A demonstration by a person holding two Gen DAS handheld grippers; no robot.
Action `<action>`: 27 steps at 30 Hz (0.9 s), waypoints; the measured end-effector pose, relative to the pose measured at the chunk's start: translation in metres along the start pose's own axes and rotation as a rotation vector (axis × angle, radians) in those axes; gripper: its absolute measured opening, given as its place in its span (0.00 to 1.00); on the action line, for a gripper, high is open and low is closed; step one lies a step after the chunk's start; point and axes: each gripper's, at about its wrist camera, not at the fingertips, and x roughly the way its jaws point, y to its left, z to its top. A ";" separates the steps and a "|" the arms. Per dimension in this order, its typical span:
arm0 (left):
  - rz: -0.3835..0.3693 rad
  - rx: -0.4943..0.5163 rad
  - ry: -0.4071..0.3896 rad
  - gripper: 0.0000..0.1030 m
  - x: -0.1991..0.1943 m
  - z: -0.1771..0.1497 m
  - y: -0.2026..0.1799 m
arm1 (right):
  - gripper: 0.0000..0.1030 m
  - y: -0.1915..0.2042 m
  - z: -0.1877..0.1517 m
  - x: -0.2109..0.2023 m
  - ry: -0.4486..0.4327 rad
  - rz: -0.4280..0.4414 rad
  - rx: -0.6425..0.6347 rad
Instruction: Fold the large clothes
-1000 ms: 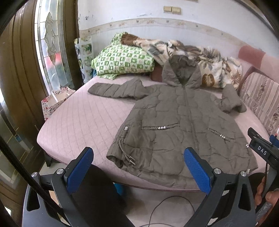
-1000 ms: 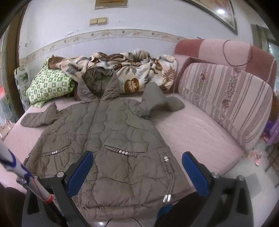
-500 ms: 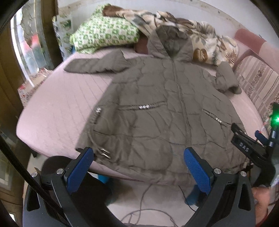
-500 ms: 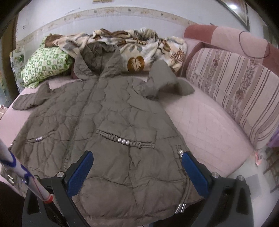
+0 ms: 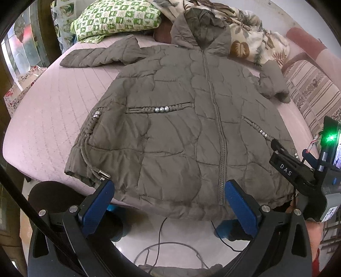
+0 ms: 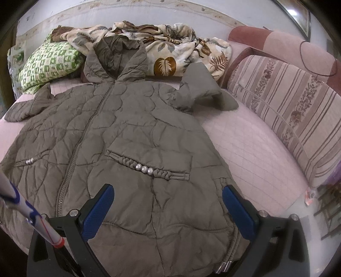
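Note:
A grey-brown quilted hooded coat (image 5: 181,127) (image 6: 132,144) lies spread face up on a pink bed (image 5: 46,110) (image 6: 251,149), zipped, hood at the far end. Its left sleeve stretches out flat; the right sleeve (image 6: 202,89) is bent near the sofa back. My left gripper (image 5: 168,202) hovers open just above the coat's hem, left of the zip's lower end. My right gripper (image 6: 168,204) stands open over the coat's lower right panel, below the beaded pocket (image 6: 145,169). Nothing is between either pair of blue pads. The right gripper's body (image 5: 298,170) shows at the left view's right edge.
A green checked pillow (image 5: 115,19) and a leaf-print blanket (image 6: 170,51) lie at the bed's head. A striped sofa back (image 6: 287,110) runs along the right. Cables (image 5: 162,245) trail on the floor below the hem. A flowered bag (image 5: 19,85) stands by the window at left.
Both grippers have moved forward and down toward the coat's hem; the coat now fills more of each view. The coat itself has not moved.

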 end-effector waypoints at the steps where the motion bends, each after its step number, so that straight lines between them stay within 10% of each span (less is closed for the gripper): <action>1: 0.004 0.001 0.000 1.00 0.002 0.000 0.000 | 1.00 0.001 0.000 0.002 0.002 -0.001 -0.004; 15: 0.172 0.052 -0.104 0.99 0.021 0.036 0.011 | 1.00 0.008 0.019 0.027 0.006 -0.012 -0.020; 27: 0.234 -0.142 -0.048 0.69 0.064 0.114 0.116 | 1.00 0.032 0.036 0.057 -0.002 0.040 -0.030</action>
